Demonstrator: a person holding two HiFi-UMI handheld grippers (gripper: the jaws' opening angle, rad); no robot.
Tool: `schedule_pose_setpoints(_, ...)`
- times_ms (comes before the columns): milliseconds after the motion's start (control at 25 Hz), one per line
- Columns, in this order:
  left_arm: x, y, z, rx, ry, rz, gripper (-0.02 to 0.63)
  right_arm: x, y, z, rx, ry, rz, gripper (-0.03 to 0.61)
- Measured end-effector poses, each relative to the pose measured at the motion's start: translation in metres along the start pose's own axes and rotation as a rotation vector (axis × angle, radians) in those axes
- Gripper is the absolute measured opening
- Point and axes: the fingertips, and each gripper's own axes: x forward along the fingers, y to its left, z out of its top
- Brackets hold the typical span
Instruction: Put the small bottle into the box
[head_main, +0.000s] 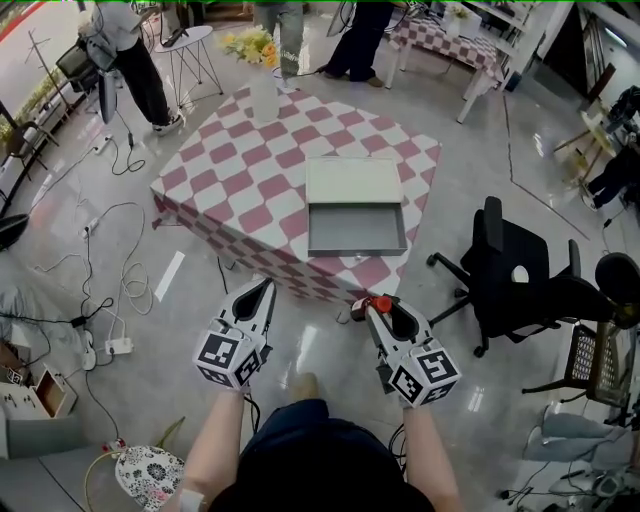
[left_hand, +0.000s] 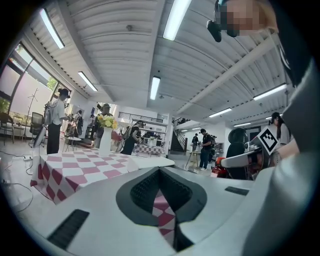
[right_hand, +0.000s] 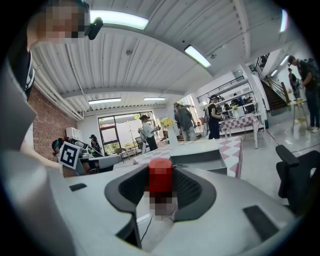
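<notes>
Busy open lab hall
Checked table (head_main: 250, 170) beyond the right tongs (head_main: 378, 306); office chair (head_main: 500, 270) rightward; floor power strip (head_main: 118, 346) leftward

A flower vase (head_main: 262, 95) stands on the checked table (head_main: 250, 190); a black office chair (head_main: 505, 270) sits beside it.

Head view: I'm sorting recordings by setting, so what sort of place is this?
Probably a large open lab or workshop hall, not a home: a checked-cloth table on a glossy floor, a power strip with trailing cables, an office chair, and other people standing near further tables.
</notes>
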Motion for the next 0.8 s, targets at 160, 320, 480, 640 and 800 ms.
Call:
schedule_pose_setpoints(160, 0.008, 0.01, 0.003, 0.004, -0.005, -0.017, 0.009, 0.012, 0.0, 0.005, 0.005, -0.013, -0.008, 0.149)
schedule_pose_setpoints(320, 0.012, 0.018, 0.002, -0.002, -0.008, -0.026, 0.009, 0.022, 0.002, 0.01, 0.007, -0.023, -0.013, 0.149)
schedule_pose_setpoints(480, 0.013, 0.02, -0.003, -0.009, 0.0, -0.029, 0.009, 0.026, 0.003, 0.01, 0.002, -0.018, -0.01, 0.147)
schedule_pose_setpoints(640, 0.015, 0.024, -0.006, -0.014, 0.005, -0.029, 0.009, 0.033, 0.004, 0.009, 0.002, -0.015, -0.004, 0.149)
schedule_pose_setpoints(800, 0.018, 0.028, -0.007, -0.017, 0.004, -0.025, 0.009, 0.041, 0.002, 0.008, 0.002, -0.008, 0.004, 0.147)
